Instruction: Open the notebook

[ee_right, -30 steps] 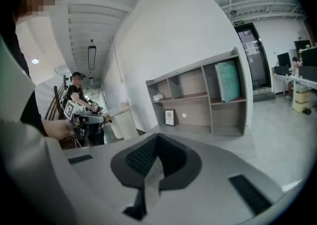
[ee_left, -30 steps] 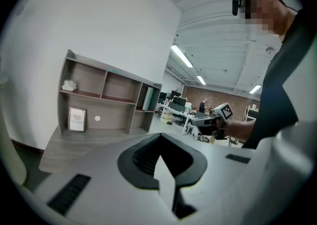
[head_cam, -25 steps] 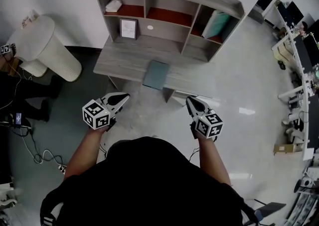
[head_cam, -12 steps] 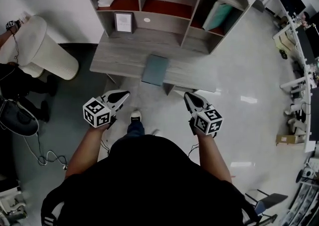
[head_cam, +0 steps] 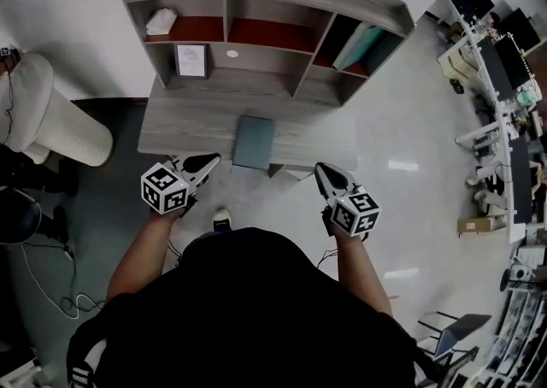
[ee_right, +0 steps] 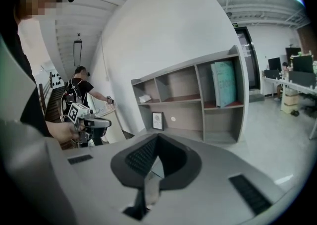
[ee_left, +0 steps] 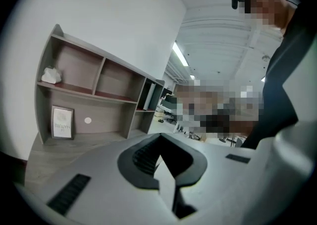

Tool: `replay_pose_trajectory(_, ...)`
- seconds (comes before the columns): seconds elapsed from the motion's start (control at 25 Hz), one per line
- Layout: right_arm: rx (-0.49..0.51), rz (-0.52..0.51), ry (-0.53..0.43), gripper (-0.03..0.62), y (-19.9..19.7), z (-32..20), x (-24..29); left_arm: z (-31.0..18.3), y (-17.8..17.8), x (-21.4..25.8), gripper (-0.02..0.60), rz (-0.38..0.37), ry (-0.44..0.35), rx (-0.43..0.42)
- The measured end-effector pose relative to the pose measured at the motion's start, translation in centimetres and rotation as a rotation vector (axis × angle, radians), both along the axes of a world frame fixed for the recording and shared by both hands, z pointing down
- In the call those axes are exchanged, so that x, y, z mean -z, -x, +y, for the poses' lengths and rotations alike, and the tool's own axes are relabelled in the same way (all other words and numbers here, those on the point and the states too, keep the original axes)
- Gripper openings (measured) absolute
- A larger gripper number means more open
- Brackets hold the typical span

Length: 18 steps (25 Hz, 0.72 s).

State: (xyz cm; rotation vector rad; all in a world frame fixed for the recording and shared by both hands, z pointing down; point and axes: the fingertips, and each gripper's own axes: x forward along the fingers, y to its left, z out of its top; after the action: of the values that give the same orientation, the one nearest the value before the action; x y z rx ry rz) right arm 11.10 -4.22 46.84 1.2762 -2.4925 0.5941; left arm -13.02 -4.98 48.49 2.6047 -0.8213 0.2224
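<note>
The desk (head_cam: 171, 134) with its shelf unit (head_cam: 256, 2) fills the upper half of the head view, and you stand just short of its front edge. The notebook (head_cam: 254, 142) lies closed and flat about midway along that front edge, its near end reaching the edge. It is well apart from the small picture frame (head_cam: 191, 60) at the back left. Your left gripper (head_cam: 208, 161) hangs near the front edge, left of the notebook, and your right gripper (head_cam: 321, 172) is off to the notebook's right. Neither touches anything. Each gripper's own view shows its jaws brought together with nothing between them, so you need to part one pair before you take hold. The notebook looks thin and light, with a smooth grey-green cover that is probably stiff enough to lift in one piece but liable to slide on the desk. Which long side carries the spine I cannot tell from here. Pinch only the cover at a near corner on the free side, and steady the pages with the other gripper.
</note>
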Motion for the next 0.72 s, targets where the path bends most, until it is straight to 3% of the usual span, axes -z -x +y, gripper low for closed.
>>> replay_pose_trajectory(0.32,-0.08,0.046,0.068,0.0,2.8,-2.0,-1.5,-5.2,3.4,-2.2,0.008,0.008,0.044,-0.05)
replay_pose_trajectory(0.56,-0.121,0.072,0.126,0.0,4.2,-2.2,-3.2,-6.4,3.2,-4.4,0.008,0.0,0.08,-0.14)
replay_pose_trajectory(0.72,-0.125,0.072,0.154,0.0,4.5,-2.4,-4.3,-7.3,3.2,-5.4,0.009,0.0,0.106,-0.137)
